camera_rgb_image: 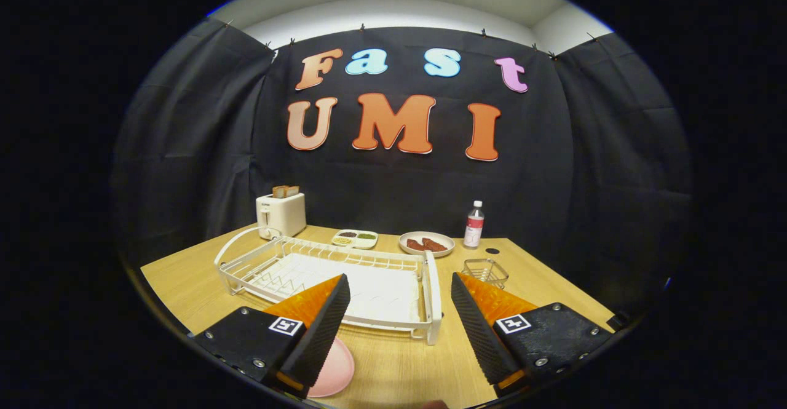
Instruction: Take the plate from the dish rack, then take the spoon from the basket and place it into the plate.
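Observation:
A white wire dish rack (393,267) stands on the wooden table just ahead of my fingers, with no plate in its slots. A pink plate (335,369) lies flat on the table beneath my left finger, partly hidden by it. A small wire basket (486,270) sits to the right of the rack, beyond my right finger; I cannot make out a spoon in it. My gripper (399,289) is open, raised above the table, with nothing between the fingers.
A white toaster (281,213) holding bread stands at the table's back left. Behind the rack are a small divided dish (355,238), a plate of brown food (427,244) and a bottle (474,225). Bare wood (399,366) lies between the fingers.

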The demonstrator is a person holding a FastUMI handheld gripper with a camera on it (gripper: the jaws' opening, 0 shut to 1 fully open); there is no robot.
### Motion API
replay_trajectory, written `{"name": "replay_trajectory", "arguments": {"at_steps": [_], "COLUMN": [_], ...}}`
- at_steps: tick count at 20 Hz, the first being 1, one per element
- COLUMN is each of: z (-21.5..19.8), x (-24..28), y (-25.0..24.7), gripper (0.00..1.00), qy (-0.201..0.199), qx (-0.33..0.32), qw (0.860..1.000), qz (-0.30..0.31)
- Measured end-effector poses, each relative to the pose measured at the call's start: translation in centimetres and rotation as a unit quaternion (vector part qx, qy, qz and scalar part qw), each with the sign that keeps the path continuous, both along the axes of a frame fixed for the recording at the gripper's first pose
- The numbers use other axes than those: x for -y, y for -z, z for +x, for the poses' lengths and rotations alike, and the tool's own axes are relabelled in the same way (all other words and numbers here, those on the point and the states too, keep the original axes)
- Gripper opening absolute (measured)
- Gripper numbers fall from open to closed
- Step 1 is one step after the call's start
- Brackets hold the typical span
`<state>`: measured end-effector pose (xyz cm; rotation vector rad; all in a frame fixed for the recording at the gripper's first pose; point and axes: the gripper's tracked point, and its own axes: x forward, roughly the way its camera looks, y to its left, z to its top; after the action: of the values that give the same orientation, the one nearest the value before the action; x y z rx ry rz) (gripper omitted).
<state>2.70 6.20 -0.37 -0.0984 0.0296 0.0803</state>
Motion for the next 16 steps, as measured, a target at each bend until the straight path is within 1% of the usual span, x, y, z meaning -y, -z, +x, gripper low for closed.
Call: {"name": "replay_trajectory", "arguments": {"at_steps": [7, 16], "z": [2.4, 1.9], "x": [4.1, 5.9], "y": [-2.4, -2.1], "gripper": [0.98, 0.98], "qy": [0.028, 0.044], "qx": [0.02, 0.022], "qw": [0.999, 0.998], "qz": [0.03, 0.033]}}
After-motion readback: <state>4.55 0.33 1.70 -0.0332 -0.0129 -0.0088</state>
